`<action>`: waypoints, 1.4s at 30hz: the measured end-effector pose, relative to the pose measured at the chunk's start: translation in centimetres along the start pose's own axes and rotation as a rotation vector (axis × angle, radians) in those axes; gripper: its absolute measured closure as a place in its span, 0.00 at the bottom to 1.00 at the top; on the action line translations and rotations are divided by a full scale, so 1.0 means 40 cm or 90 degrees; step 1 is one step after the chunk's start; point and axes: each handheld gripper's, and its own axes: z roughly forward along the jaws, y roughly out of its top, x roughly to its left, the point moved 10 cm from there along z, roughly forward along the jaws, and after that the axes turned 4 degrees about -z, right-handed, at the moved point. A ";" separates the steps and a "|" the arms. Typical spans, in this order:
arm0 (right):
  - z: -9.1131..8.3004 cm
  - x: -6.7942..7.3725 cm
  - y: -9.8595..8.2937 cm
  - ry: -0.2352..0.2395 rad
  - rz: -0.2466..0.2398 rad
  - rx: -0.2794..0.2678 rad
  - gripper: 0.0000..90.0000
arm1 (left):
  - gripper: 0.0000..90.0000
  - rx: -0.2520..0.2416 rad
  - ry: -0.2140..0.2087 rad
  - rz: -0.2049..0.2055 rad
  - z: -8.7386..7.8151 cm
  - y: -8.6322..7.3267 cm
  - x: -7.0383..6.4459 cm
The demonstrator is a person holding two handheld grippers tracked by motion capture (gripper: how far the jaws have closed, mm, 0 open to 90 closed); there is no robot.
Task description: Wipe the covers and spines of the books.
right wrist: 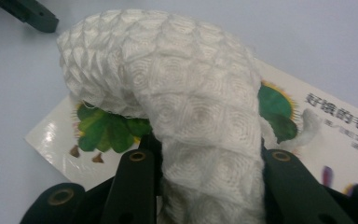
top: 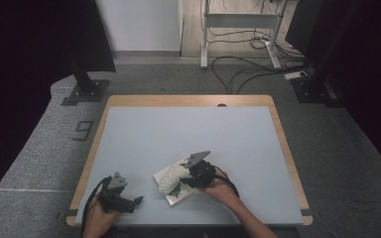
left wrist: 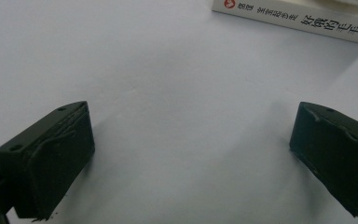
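Right gripper (right wrist: 205,186) is clutching the white cloth (right wrist: 177,93) over the book (top: 177,191).
Lower left, the left gripper (left wrist: 191,154) is gaping wide above bare table (top: 188,129), apparently touching nothing.

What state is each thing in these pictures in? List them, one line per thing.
Right tool: shut on the white cloth, held over the book.
White cloth: bunched, draped, its free end resting on the book.
Book: closed, lying flat on the table, cover up.
Left tool: open, holding nothing, low over the table.
Table: bare grey top apart from the book.
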 end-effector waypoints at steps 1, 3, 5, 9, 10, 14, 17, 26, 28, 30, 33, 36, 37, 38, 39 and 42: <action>-0.002 -0.005 -0.003 -0.005 0.004 0.000 0.74 | 0.00 0.000 0.000 0.000 0.000 0.000 0.000; -0.008 -0.016 -0.009 -0.014 0.011 0.002 0.74 | 0.00 0.000 0.000 0.000 0.000 0.000 0.000; -0.013 -0.028 -0.016 -0.020 0.015 0.001 0.74 | 0.00 0.000 0.000 0.000 0.000 0.000 0.000; -0.024 -0.052 -0.029 -0.036 0.027 0.003 0.74 | 0.00 0.000 0.000 0.000 0.000 0.000 0.000; -0.027 -0.057 -0.032 -0.040 0.032 0.002 0.74 | 0.00 0.000 0.000 0.000 0.000 0.000 0.000; -0.035 -0.076 -0.042 -0.051 0.042 0.001 0.74 | 0.00 0.000 0.000 0.000 0.000 0.000 0.000; -0.040 -0.085 -0.047 -0.059 0.045 0.001 0.74 | 0.00 0.000 0.000 0.000 0.000 0.000 0.000; -0.056 -0.118 -0.067 -0.082 0.064 0.002 0.74 | 0.00 -0.001 0.000 -0.001 0.000 0.000 0.000; -0.061 -0.125 -0.072 -0.086 0.068 0.000 0.74 | 0.00 -0.001 0.000 0.000 0.000 0.000 0.000; -0.066 -0.131 -0.077 -0.090 0.072 0.002 0.74 | 0.00 -0.001 0.000 -0.001 0.000 0.000 0.000; -0.072 -0.141 -0.085 -0.098 0.075 0.006 0.74 | 0.00 -0.001 0.000 -0.001 0.000 0.000 0.000; -0.079 -0.153 -0.094 -0.111 0.081 0.010 0.73 | 0.00 -0.001 0.000 -0.001 0.000 0.000 0.000; -0.081 -0.156 -0.097 -0.106 0.095 0.007 0.73 | 0.00 0.000 0.000 0.000 0.000 0.000 0.000; -0.082 -0.159 -0.101 -0.100 0.104 0.002 0.73 | 0.00 -0.001 0.000 -0.001 0.000 0.000 0.000; -0.083 -0.161 -0.102 -0.099 0.107 -0.005 0.73 | 0.00 0.000 0.000 -0.001 0.000 0.000 0.000; -0.083 -0.160 -0.101 -0.104 0.102 0.000 0.73 | 0.00 0.000 0.000 -0.001 0.000 0.000 0.000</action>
